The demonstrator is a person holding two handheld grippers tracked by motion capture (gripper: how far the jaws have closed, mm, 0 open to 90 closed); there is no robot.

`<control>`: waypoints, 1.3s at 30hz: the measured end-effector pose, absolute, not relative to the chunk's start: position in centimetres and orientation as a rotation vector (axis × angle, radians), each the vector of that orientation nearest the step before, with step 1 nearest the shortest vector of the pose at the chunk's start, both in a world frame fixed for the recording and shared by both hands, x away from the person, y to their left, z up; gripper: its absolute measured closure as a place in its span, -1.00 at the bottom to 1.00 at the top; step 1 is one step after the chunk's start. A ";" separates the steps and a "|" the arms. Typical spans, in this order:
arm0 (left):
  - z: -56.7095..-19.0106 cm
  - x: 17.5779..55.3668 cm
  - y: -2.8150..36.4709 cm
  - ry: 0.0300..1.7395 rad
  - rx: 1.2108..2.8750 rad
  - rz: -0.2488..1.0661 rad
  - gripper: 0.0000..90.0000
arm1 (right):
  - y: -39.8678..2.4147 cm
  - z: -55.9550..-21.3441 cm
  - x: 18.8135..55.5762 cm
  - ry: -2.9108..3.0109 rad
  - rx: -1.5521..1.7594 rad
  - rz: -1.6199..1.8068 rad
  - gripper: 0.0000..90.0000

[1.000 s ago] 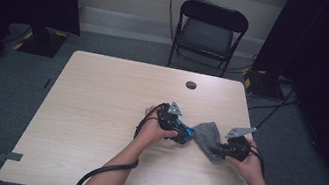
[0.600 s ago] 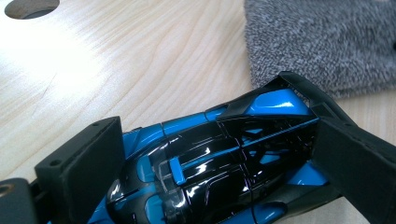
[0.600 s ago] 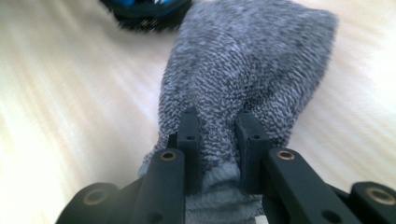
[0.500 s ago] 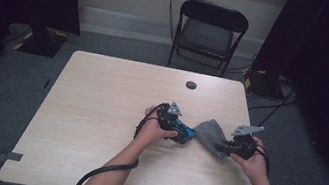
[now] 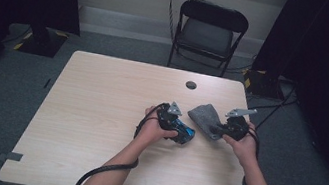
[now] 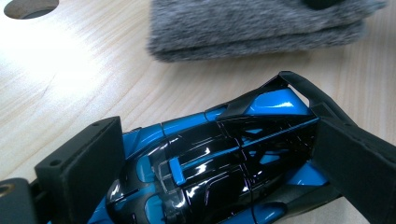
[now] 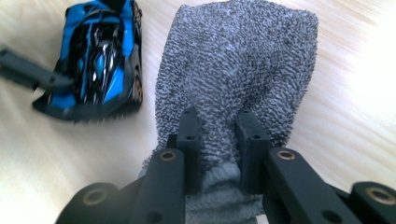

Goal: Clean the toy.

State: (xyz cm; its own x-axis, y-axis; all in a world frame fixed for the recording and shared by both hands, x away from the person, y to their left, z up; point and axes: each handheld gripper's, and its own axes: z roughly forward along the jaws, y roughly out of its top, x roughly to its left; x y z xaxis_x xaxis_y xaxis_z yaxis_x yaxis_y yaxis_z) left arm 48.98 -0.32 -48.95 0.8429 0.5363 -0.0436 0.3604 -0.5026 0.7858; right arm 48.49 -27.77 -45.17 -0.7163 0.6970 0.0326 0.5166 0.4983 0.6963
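The left gripper, right of frame centre in the high view, has its jaws closed on the sides of the blue-and-black toy car resting on the table. Just right of it, the right gripper pinches a fold of the grey cloth between nearly closed jaws.

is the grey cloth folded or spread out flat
Folded: the grey cloth shows two stacked layers at its edge, and the right tongs pinch a bunched end.
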 end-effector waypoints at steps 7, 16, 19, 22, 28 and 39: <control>-49.0 49.0 -0.3 0.651 2.149 0.258 -0.95 | -25.3 -45.6 50.3 2.505 1.037 1.026 0.66; -49.0 49.0 -0.3 0.646 2.147 0.257 -0.95 | -22.9 -46.1 51.7 2.527 1.021 0.992 0.66; -49.0 49.0 -0.3 0.644 2.145 0.258 -0.95 | -22.4 -46.3 51.9 2.528 1.011 0.991 0.66; -49.1 48.9 -0.3 0.645 2.139 0.260 -0.95 | -21.9 -46.4 52.0 2.528 0.999 1.006 0.66; -49.1 48.9 -0.3 0.643 2.140 0.261 -0.95 | -20.3 -46.6 52.4 2.558 0.959 1.006 0.66; -49.2 48.9 -0.3 0.638 2.133 0.263 -0.95 | -18.6 -47.8 52.6 2.549 0.978 0.923 0.56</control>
State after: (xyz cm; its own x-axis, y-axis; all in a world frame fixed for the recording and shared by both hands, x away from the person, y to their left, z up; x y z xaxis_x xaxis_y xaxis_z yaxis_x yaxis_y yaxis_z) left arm 48.89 -0.28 -49.17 0.8462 0.5313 -0.0416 0.3474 -0.4907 0.7991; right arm 52.61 -18.58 -47.82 -0.7398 0.6727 -0.0134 0.5083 0.5718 0.6439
